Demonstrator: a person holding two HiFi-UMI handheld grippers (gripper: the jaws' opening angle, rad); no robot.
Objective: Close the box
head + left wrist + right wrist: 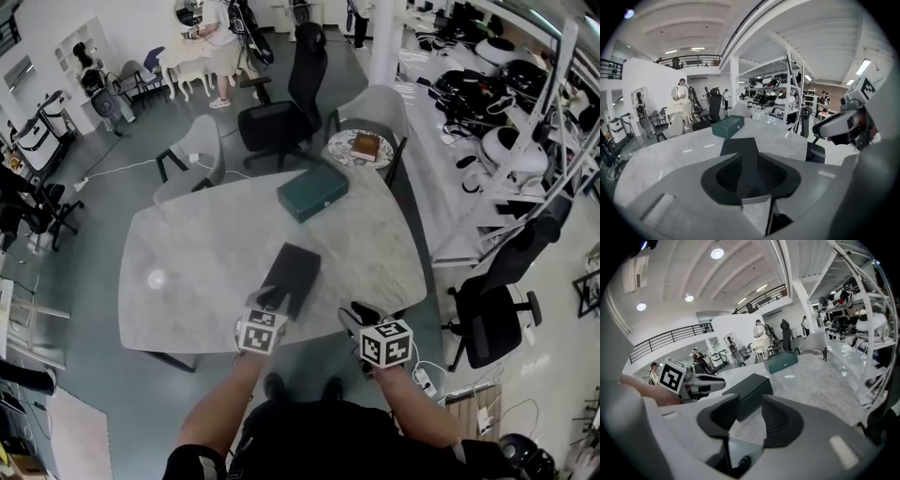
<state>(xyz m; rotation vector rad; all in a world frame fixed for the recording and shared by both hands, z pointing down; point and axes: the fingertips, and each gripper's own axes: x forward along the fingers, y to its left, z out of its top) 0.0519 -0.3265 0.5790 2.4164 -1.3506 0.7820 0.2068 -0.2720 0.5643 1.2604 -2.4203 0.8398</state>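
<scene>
Since the black box (pixel 290 274) lies flat on the counter (pixel 206 253) just ahead of you, lid seemingly down, your left tool (pixel 267 298) hovers at its near end, jaws narrowly parted on nothing. Your right tool (pixel 361 317) hangs beside it, moderately apart and empty.

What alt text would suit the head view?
From above: a person's left gripper and right gripper hang at the near edge of a marble table, the left one close to a black box. A green box lies farther away.

Grey floor (pixel 122 187), marble table (pixel 187 272), black office chairs (pixel 291 103), white shelving (pixel 525 141) right, ceiling lights (pixel 717 253) on.
</scene>
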